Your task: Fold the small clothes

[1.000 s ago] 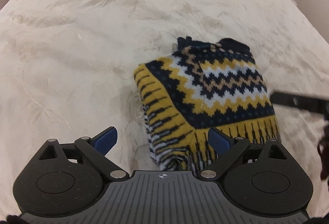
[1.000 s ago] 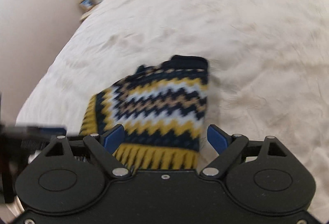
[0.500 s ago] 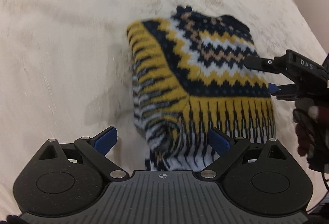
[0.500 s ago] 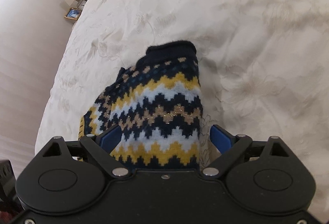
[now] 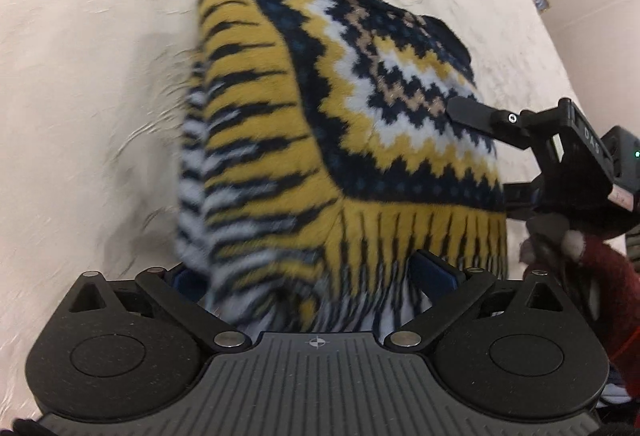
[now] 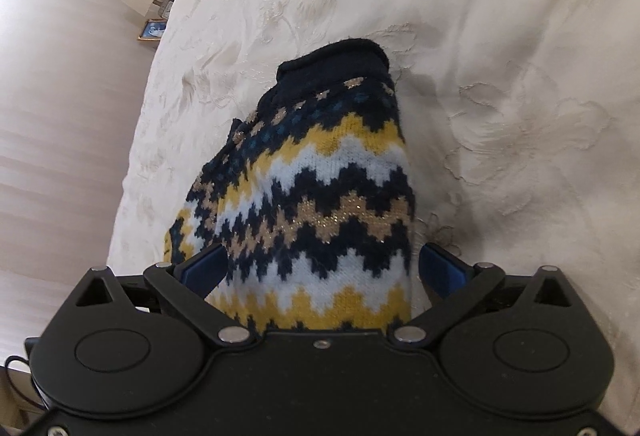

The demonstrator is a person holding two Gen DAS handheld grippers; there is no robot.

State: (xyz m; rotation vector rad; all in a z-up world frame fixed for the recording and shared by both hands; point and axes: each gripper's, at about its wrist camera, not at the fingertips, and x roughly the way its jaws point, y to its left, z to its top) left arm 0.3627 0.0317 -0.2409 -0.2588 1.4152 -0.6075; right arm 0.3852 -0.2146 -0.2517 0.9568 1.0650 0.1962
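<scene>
A folded knit sweater (image 5: 320, 116) in navy, yellow and white zigzags lies on a cream bedspread (image 5: 80, 116). My left gripper (image 5: 312, 272) hangs low over its near fringed corner. Its jaws are opening wide, the sweater's hem lies between them, and the blue pads are not pressing on it. In the right wrist view the sweater (image 6: 320, 196) runs away to its navy collar. My right gripper (image 6: 322, 264) straddles the near end, jaws opening, and the right pad stands off the sweater's edge. From the left wrist view the right gripper (image 5: 480, 150) spans the sweater's right edge.
The bedspread (image 6: 500, 76) stretches far beyond the sweater. A pale wall and the bed's edge lie left in the right wrist view, with a framed picture (image 6: 152, 29) and small items beyond. A gloved hand with a dark red sleeve (image 5: 592, 276) holds the right gripper.
Both grippers have sunk toward the sweater, which now fills much more of each view. The right gripper has come in over the sweater's right edge. Both pairs of jaws stand a little wider.
</scene>
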